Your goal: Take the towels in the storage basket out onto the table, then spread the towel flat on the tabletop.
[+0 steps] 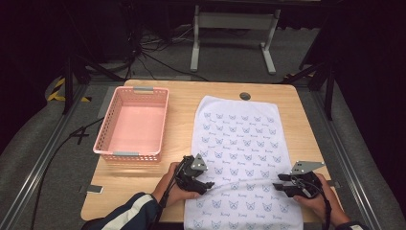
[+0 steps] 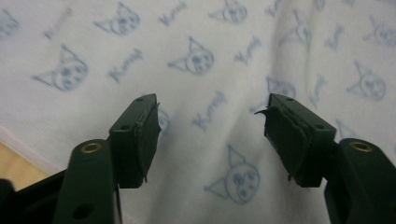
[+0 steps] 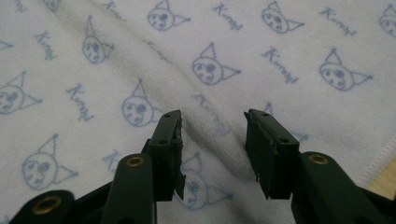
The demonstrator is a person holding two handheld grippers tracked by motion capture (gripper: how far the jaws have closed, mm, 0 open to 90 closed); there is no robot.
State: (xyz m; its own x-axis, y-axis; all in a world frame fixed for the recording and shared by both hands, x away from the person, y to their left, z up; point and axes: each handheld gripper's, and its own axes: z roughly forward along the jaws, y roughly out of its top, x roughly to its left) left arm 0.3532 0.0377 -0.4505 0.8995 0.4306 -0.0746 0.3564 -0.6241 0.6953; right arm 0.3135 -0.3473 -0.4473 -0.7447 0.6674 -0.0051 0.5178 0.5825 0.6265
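Towel (image 1: 239, 153) lies lengthwise from the worktop's far edge to its near edge; your left gripper (image 1: 203, 184) and right gripper (image 1: 280, 186) flank its near end, jaws parted, empty.

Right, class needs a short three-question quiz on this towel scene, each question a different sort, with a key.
1. True or false: the pink basket holds a folded cloth.
2. Which end of the printed towel hangs over the table edge? A near end, B far end, C neither.
3. Fill in: the left gripper and the right gripper both have ____ jaws over the towel.

Key: 1 false, the basket is empty. 2 A. 3 open, with nothing pinched between them.
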